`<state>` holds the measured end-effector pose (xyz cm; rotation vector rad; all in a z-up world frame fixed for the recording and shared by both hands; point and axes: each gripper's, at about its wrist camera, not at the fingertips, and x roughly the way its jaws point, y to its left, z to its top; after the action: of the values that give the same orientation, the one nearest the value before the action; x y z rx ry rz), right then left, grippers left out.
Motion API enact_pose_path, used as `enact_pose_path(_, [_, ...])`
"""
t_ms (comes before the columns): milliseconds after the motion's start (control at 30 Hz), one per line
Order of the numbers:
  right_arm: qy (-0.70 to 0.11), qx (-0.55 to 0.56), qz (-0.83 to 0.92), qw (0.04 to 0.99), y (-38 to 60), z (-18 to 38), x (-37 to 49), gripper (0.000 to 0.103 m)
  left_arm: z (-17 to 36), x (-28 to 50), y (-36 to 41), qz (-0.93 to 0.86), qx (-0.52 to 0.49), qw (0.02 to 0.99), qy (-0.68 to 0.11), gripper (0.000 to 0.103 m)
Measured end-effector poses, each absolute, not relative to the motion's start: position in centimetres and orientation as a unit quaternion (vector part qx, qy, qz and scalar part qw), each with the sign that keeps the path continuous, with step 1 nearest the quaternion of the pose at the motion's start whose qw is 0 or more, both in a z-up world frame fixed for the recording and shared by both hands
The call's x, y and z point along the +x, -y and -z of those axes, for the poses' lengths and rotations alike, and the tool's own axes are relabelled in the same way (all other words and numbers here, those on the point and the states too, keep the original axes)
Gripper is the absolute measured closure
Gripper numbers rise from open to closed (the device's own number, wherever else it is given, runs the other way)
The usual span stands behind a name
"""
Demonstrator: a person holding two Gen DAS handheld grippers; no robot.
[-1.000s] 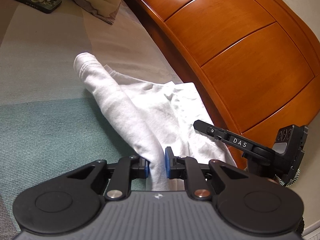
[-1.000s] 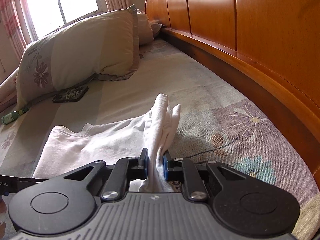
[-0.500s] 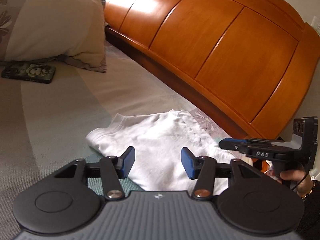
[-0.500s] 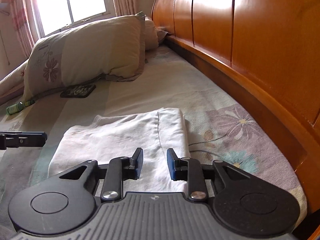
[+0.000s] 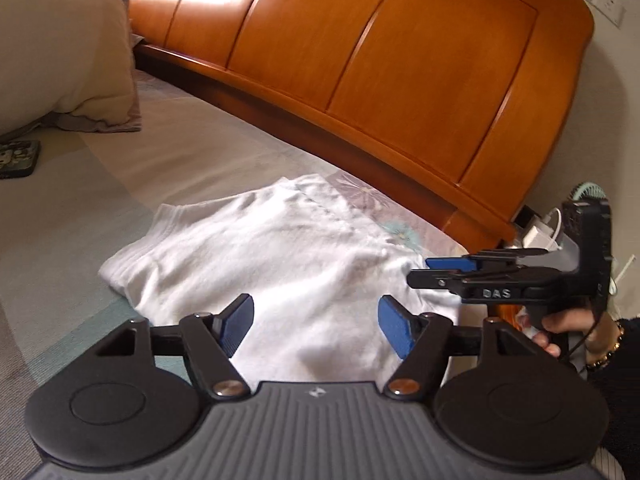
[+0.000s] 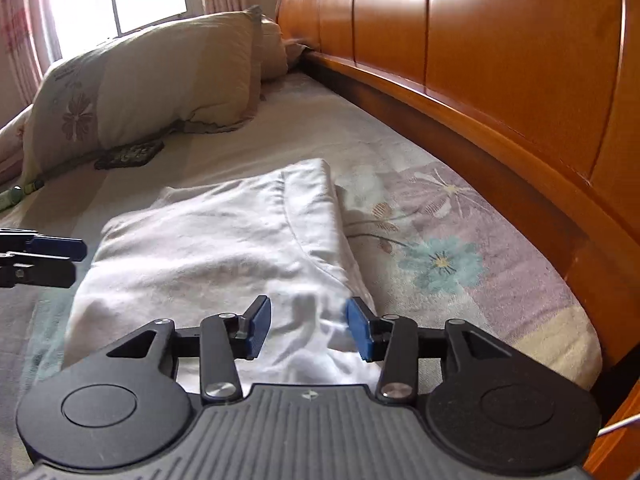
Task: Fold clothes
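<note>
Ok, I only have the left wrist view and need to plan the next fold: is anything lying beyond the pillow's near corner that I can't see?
Observer: Yes, a green bottle-like thing lies on the bed below the pillow.
Operator: Is the shirt's far right edge tidy?
Observer: The white shirt shows a curved seam there, its edge folded over on the floral sheet.
Operator: Right jaws clear of it?
Observer: The right gripper is opening, cloth below but not pinched.
</note>
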<state>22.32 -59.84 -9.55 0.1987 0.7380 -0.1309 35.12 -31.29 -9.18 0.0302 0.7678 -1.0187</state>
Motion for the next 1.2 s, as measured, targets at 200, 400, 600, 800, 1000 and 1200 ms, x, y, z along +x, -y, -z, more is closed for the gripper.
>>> enact_pose_path(200, [-0.343, 0.097, 0.077, 0.931, 59.1, 7.6, 20.7, 0.052, 10.1, 33.0, 31.5, 0.464, 0.072, 0.790, -0.395, 0.032])
enact_pose_path(400, [-0.338, 0.047, -0.040, 0.939, 52.1, 6.1, 22.6, 0.039, 6.6, 30.4, 25.7, 0.389, 0.099, 0.850, -0.341, 0.015])
enact_pose_path(600, [-0.387, -0.014, -0.042, 0.921, 47.4, 9.6, 23.8, 0.035, 7.4, 27.0, 21.7, 0.330, 0.142, 0.870, -0.337, 0.010])
enact_pose_path(800, [-0.354, -0.016, -0.005, 0.935, 48.9, 7.3, 26.5, 0.028, 8.5, 25.5, 19.4, 0.309, 0.126, 0.876, -0.348, 0.010])
enact_pose_path(1000, [-0.388, 0.015, 0.016, 0.921, 50.6, 8.2, 29.0, 0.024, 8.5, 25.3, 17.9, 0.309, 0.112, 0.878, -0.347, 0.010])
enact_pose_path(1200, [-0.377, 0.014, 0.027, 0.926, 49.6, 7.2, 34.0, 0.022, 8.6, 25.7, 17.6, 0.276, 0.108, 0.892, -0.342, 0.010])
